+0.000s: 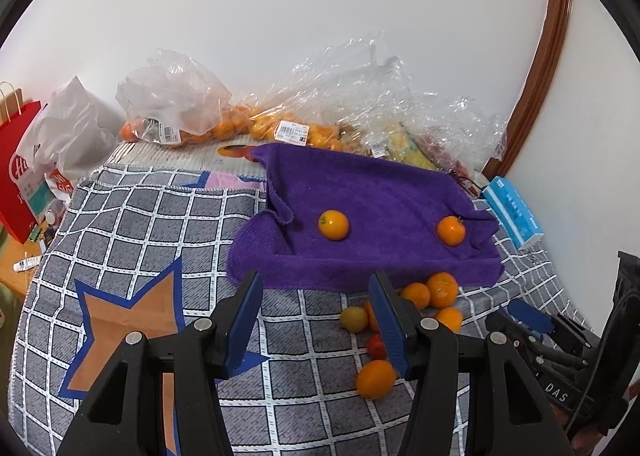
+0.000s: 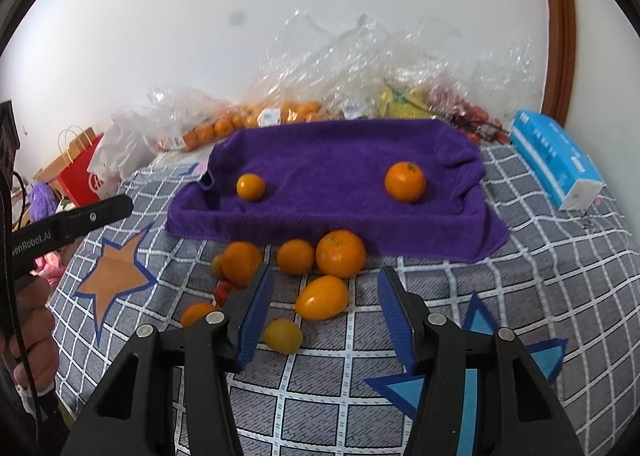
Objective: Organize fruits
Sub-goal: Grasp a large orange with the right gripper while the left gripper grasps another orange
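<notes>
Early in the task, judging by layout: two oranges sit on the purple towel, a small one at its left and a bigger one at its right, well apart. Loose pile of oranges, a yellow fruit and a small red one still lies on the checked blanket just in front of the towel, unsorted. Left gripper jaws wide apart, empty. Right gripper jaws wide apart, empty, hovering near the pile.
</notes>
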Action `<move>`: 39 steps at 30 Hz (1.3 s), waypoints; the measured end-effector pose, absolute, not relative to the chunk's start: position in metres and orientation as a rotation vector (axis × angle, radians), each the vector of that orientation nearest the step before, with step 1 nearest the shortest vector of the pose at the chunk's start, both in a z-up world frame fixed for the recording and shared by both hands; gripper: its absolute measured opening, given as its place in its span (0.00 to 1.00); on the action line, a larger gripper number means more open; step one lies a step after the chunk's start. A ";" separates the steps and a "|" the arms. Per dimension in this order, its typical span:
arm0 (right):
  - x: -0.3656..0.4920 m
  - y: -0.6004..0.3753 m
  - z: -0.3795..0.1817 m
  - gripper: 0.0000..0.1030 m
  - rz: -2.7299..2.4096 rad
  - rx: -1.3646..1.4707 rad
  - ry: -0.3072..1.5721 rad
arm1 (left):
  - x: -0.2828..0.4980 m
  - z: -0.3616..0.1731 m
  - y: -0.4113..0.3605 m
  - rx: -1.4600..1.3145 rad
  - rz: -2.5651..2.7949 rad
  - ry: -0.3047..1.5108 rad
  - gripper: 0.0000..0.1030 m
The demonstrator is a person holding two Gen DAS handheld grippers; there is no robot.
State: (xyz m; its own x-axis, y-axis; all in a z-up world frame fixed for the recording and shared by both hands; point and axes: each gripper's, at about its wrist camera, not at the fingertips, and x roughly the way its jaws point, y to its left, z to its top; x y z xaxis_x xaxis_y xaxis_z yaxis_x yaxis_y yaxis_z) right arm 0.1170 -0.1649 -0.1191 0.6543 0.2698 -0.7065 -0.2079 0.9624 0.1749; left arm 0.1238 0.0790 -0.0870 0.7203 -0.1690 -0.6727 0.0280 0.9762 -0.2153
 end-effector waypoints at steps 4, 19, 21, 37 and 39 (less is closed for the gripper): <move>0.117 -0.159 -0.130 0.50 0.286 0.077 0.834 | 0.129 -0.095 0.079 -0.193 -0.108 0.783 0.51; 0.140 -0.148 -0.161 0.42 0.276 0.090 0.921 | 0.135 -0.109 0.084 -0.191 -0.098 0.817 0.51; 0.142 -0.147 -0.164 0.42 0.274 0.091 0.930 | 0.136 -0.112 0.085 -0.191 -0.097 0.823 0.51; 0.155 -0.148 -0.173 0.33 0.254 0.085 0.946 | 0.144 -0.121 0.082 -0.187 -0.103 0.856 0.51; 0.153 -0.150 -0.167 0.33 0.258 0.093 0.926 | 0.142 -0.120 0.081 -0.183 -0.101 0.853 0.51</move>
